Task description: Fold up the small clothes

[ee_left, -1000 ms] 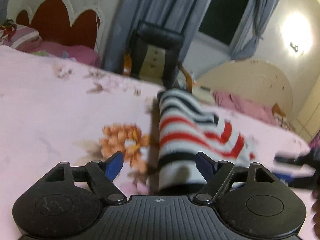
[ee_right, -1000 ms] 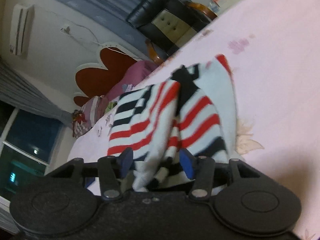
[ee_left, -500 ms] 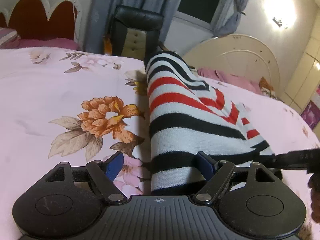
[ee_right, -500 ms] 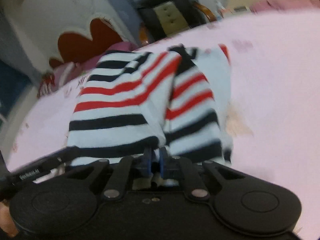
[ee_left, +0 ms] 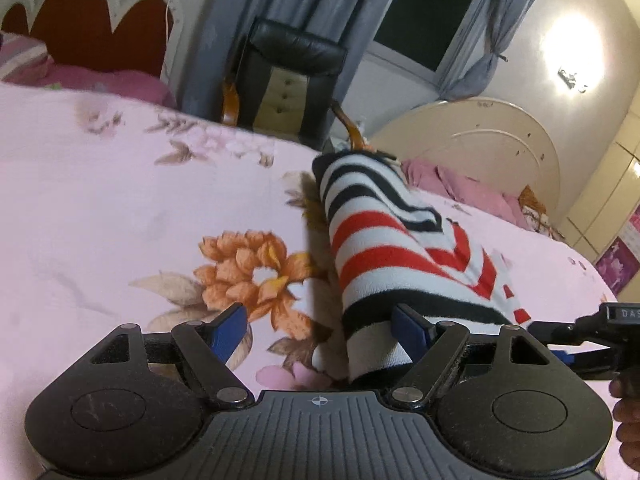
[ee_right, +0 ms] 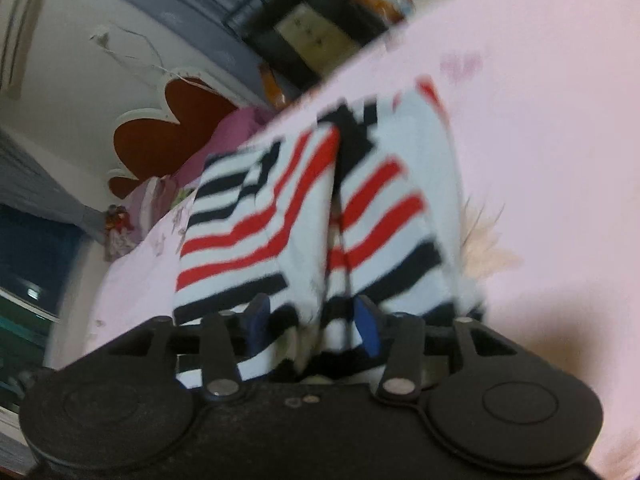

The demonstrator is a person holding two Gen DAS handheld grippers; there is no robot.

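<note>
Your bed (ee_left: 100,200) is a broad soft surface under a smooth pink sheet printed with orange flowers. On it lies the striped knit garment (ee_left: 384,248), ribbed, in red, black and white bands, doubled into a long rounded fold. Your left tongs (ee_left: 316,326) gape wide around its near edge. Your right tongs (ee_right: 314,318) stand parted, fabric bunched between them.

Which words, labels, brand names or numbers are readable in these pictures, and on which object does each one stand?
"DAS": white letters, cut off by the frame edge, on the black device at the right of the left wrist view.
Purple wall poster: too blurred to read.
Right wrist view: no text.
</note>
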